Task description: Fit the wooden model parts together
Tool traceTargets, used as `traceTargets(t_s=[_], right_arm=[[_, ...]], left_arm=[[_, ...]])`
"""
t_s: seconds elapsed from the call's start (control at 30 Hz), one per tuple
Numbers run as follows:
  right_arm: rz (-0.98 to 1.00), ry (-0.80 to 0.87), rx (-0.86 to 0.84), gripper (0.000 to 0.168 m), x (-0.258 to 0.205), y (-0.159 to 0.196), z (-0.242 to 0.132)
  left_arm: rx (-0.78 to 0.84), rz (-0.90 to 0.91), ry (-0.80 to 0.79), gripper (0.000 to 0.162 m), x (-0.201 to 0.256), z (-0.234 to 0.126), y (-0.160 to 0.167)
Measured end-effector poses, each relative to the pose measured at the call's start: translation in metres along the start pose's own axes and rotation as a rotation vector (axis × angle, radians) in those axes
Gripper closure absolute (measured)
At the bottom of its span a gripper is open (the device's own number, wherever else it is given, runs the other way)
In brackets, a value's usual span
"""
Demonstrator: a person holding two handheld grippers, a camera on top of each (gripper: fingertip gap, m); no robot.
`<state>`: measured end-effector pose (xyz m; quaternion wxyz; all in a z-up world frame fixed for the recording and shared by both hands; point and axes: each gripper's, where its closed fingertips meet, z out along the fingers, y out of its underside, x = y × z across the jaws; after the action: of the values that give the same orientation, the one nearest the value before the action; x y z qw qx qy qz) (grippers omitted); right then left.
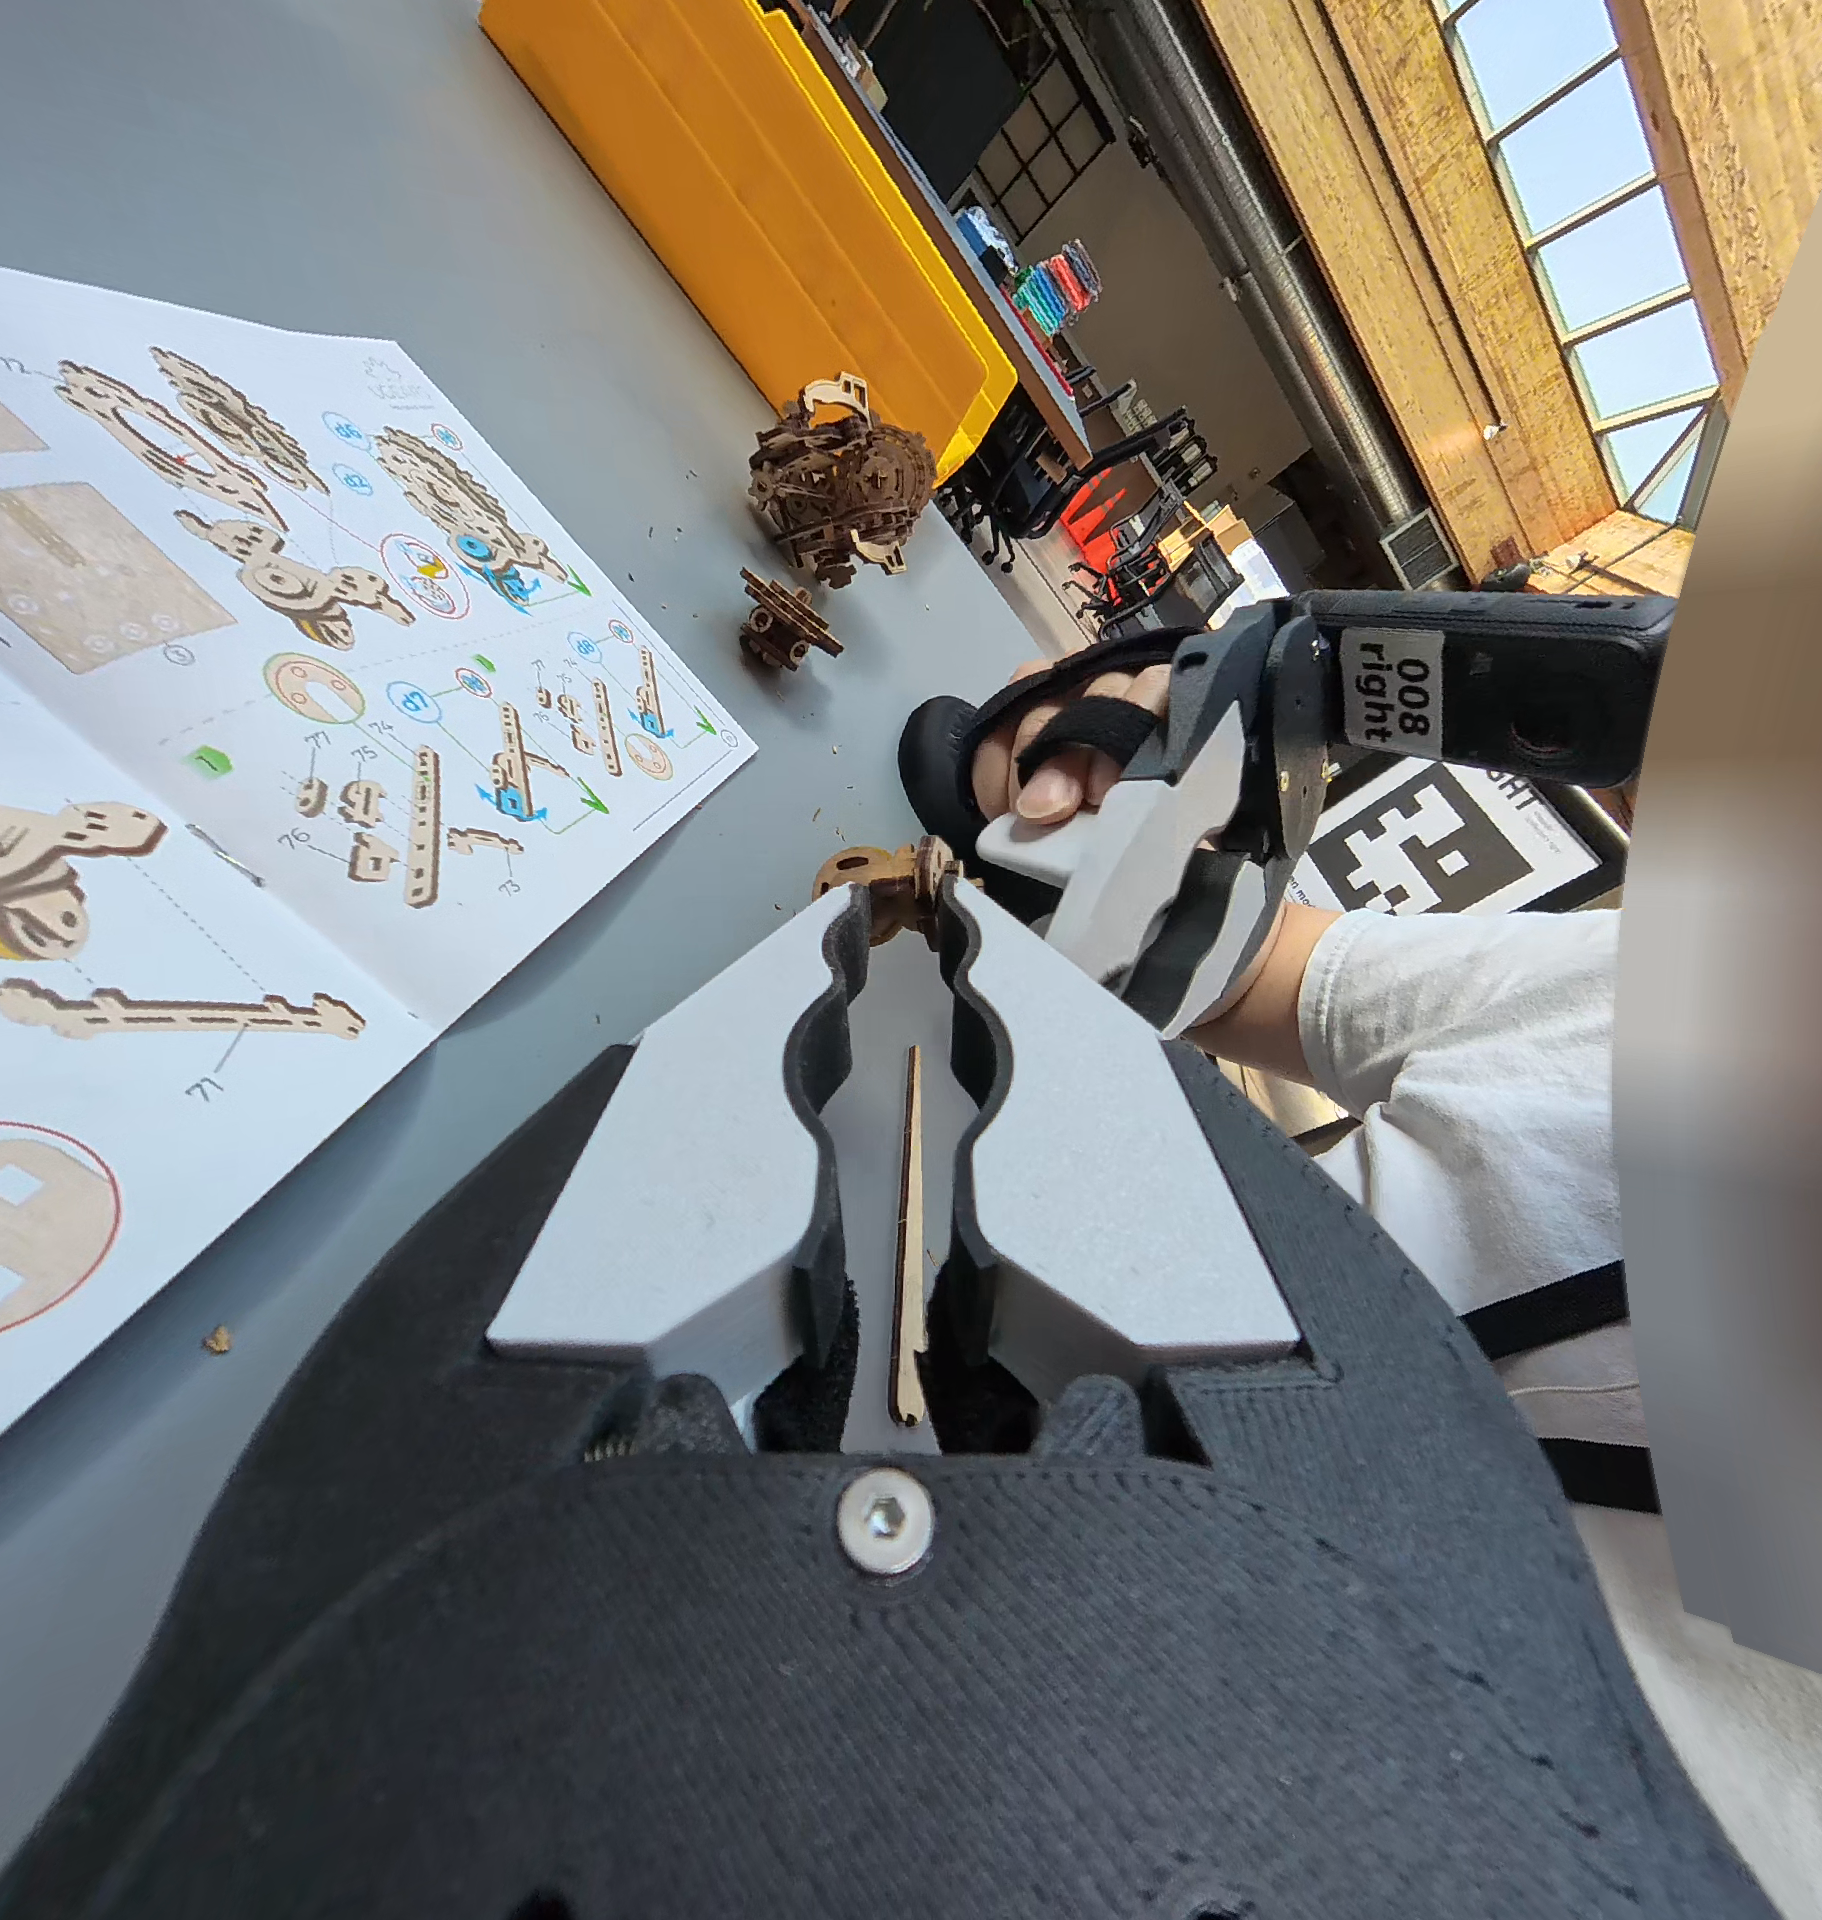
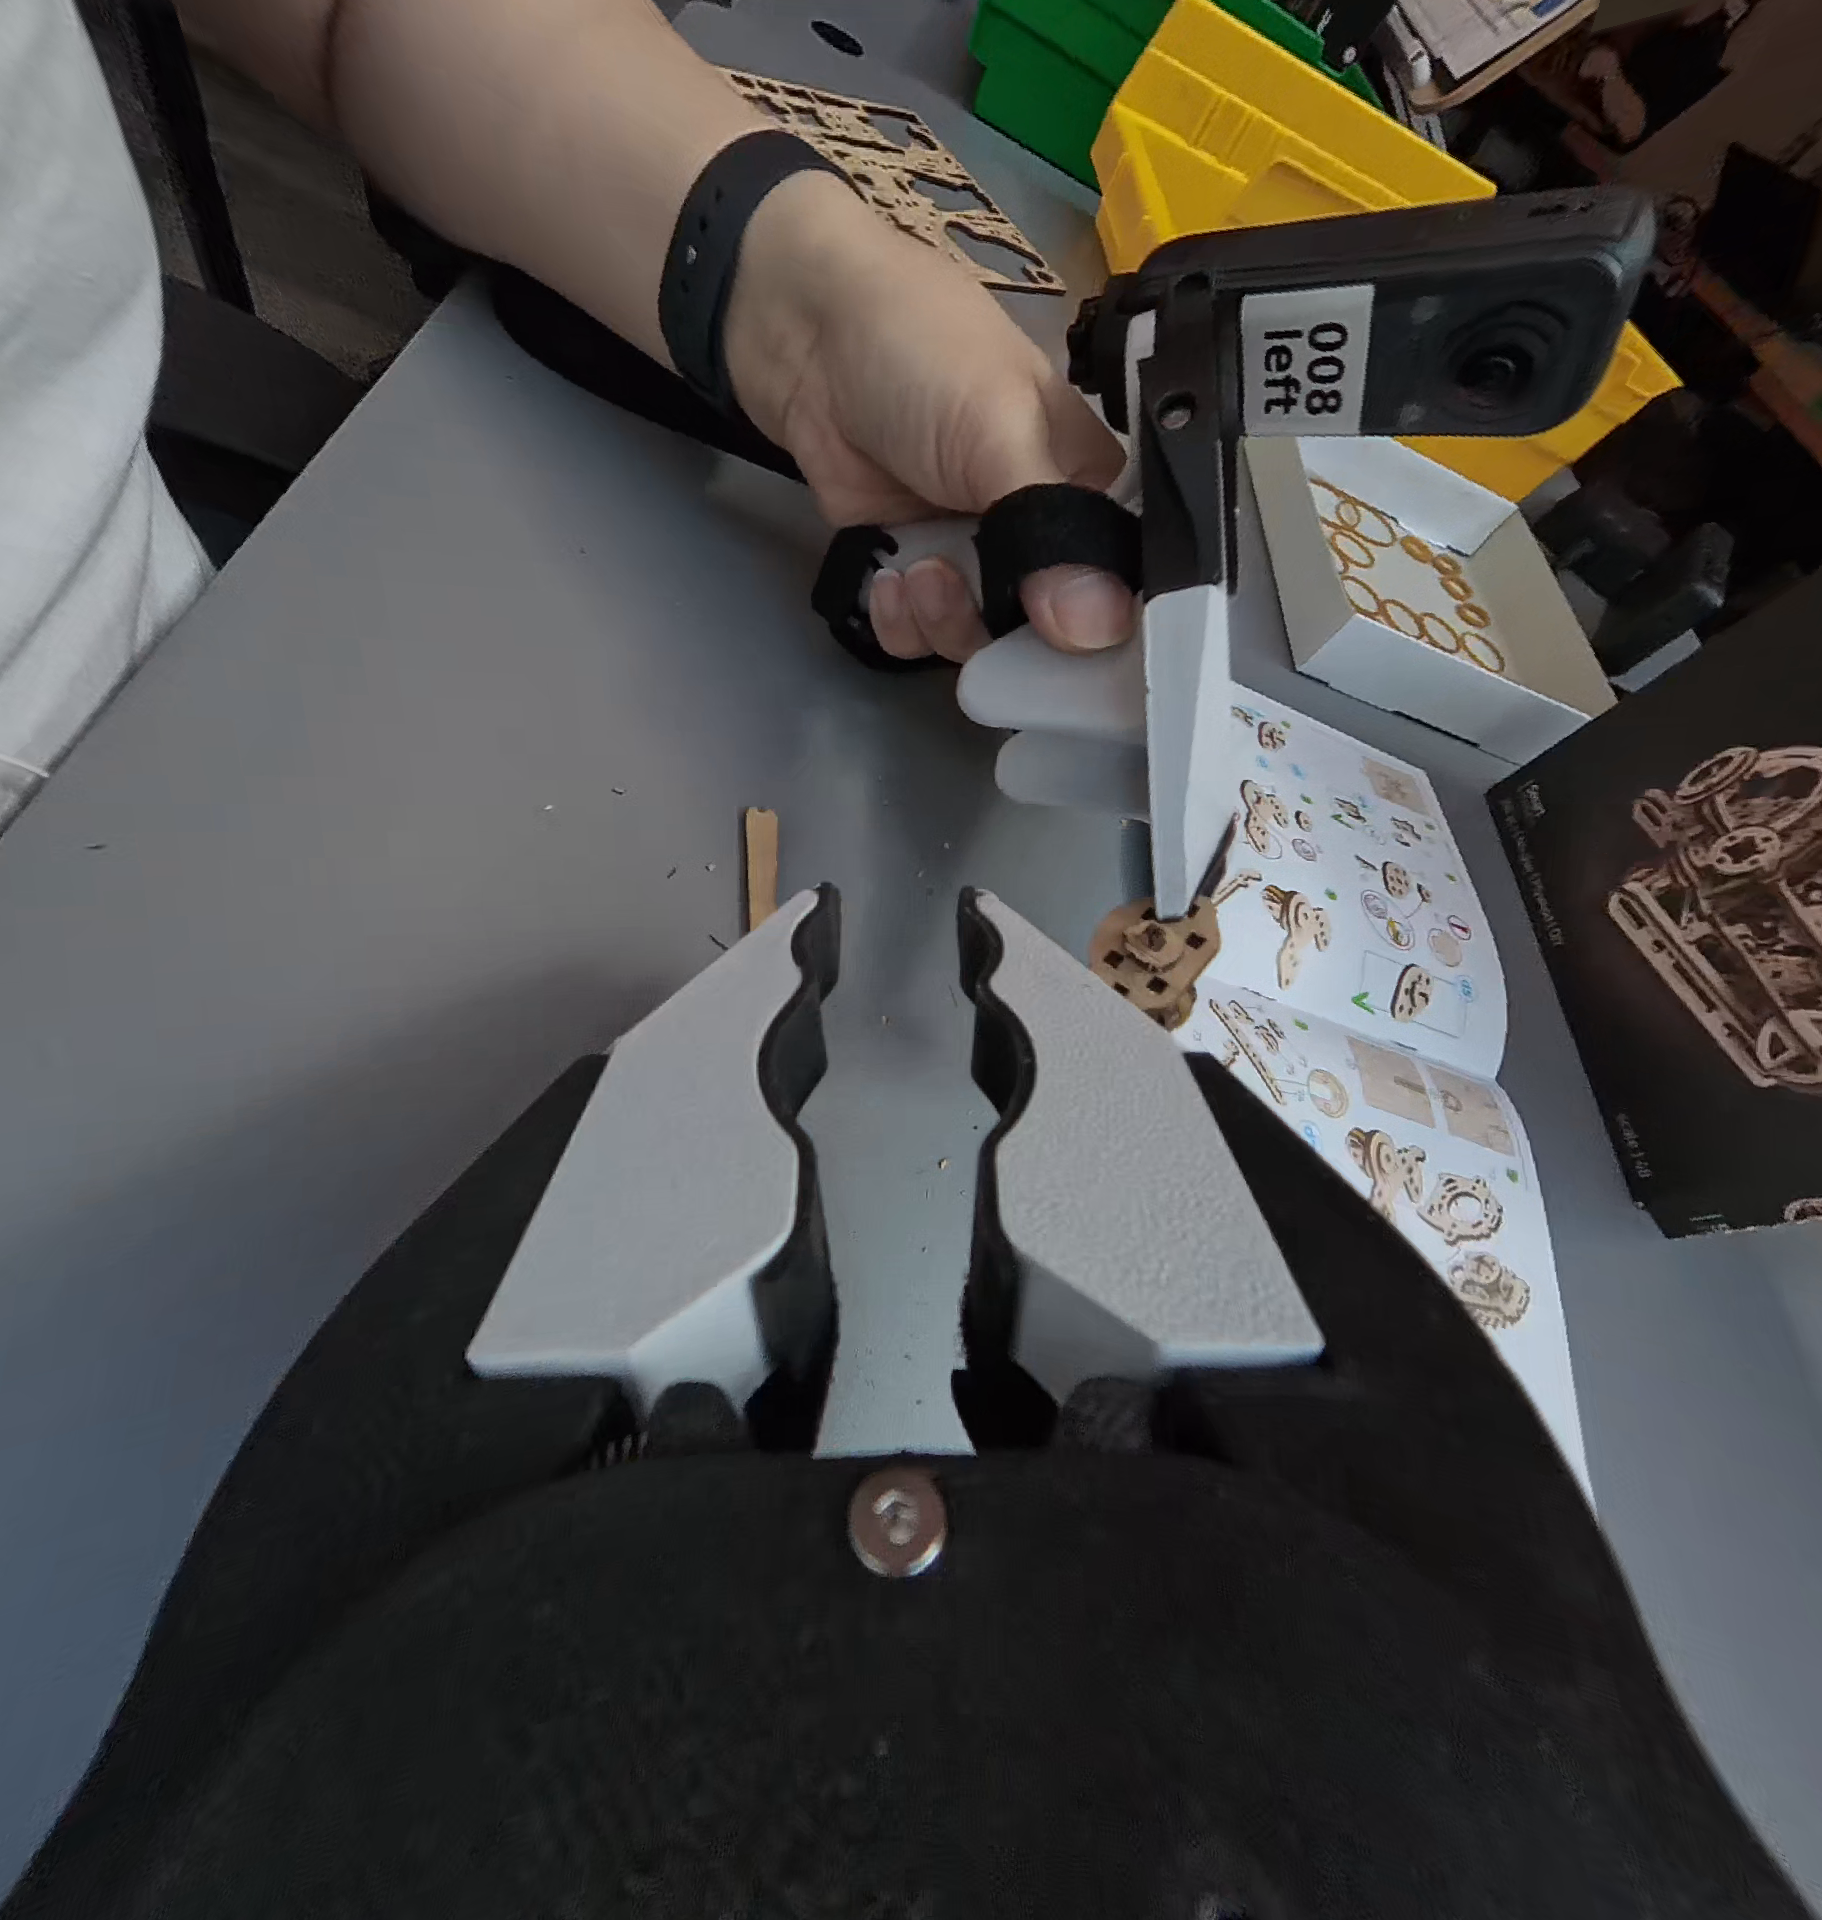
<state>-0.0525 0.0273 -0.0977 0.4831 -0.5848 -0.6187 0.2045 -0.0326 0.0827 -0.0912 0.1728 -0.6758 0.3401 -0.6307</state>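
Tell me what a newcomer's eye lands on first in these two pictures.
First, the left gripper, its jaws pinching a small round wooden part just above the open instruction booklet. Next, the right gripper in the foreground, jaws apart and empty over the grey table, with a thin wooden stick lying just beyond its left fingertip. Farther back, a dark half-built wooden model stands near the yellow bins.

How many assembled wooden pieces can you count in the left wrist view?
3: a large assembly beside the yellow bin, a smaller assembly just nearer, and a third assembly in the left gripper's tips. Others may be hidden.
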Motion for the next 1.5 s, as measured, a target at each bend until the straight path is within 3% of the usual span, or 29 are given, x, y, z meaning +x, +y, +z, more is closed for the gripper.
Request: traceTargets(t_s=[0.2, 0.4, 0.53, 0.67, 0.77, 0.97, 1.27, 1.5], right_arm=[[0.105, 0.184, 0.03, 0.168, 0.044, 0.008, -0.019], [0.151, 0.205, 0.012, 0.168, 0.049, 0.014, -0.019], [0.415, 0.112, 0.07, 0.156, 0.05, 0.017, -0.015], [0.798, -0.148, 0.213, 0.146, 0.041, 0.009, -0.014], [0.902, -0.179, 0.303, 0.147, 0.049, 0.005, -0.02], [0.866, -0.154, 0.229, 0.147, 0.045, 0.013, -0.016], [0.785, -0.154, 0.259, 0.157, 0.044, 0.006, -0.022], [0.384, -0.025, 0.164, 0.157, 0.033, 0.0, -0.023]], left_arm=[[0.015, -0.046, 0.036, 0.151, 0.001, -0.001, -0.001], [0.03, -0.038, 0.042, 0.151, 0.002, -0.002, -0.004], [0.031, -0.003, 0.038, 0.151, 0.005, -0.002, -0.005], [0.045, 0.092, 0.036, 0.151, 0.012, -0.002, -0.009], [0.052, 0.174, 0.019, 0.151, 0.017, -0.002, -0.011], [0.039, 0.265, 0.014, 0.151, 0.023, 0.002, -0.008], [-0.002, 0.388, 0.024, 0.151, 0.028, 0.003, -0.002], [-0.079, 0.594, 0.097, 0.151, 0.041, 0.0, 0.01]])
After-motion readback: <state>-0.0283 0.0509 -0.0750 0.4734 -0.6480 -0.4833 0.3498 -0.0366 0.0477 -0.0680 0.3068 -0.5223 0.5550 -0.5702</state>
